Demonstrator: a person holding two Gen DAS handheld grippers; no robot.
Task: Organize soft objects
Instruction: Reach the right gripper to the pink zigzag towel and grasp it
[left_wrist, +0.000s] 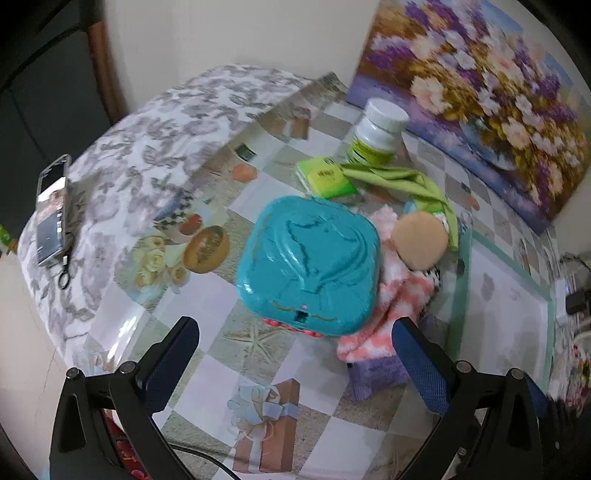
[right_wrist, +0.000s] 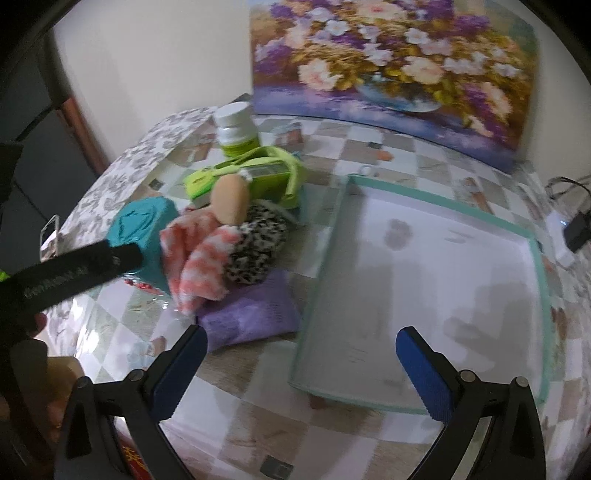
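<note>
Both claws, left (left_wrist: 295, 354) and right (right_wrist: 301, 360), gape empty short of the soft pile: purple cloth (right_wrist: 251, 314) nearest beside the tray (right_wrist: 532, 243), sock (right_wrist: 199, 254) beyond, puff (right_wrist: 231, 199) farthest; grabbing low risks toppling it.

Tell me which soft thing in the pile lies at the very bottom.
The purple cloth. It lies flat on the table, under the pink-and-white fuzzy sock and the leopard-print piece, nearest the tray.

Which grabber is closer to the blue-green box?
Left. The left gripper hovers open right in front of the teal box, fingers either side of it. The right gripper is off beside it, open above the tray's near edge.
</note>
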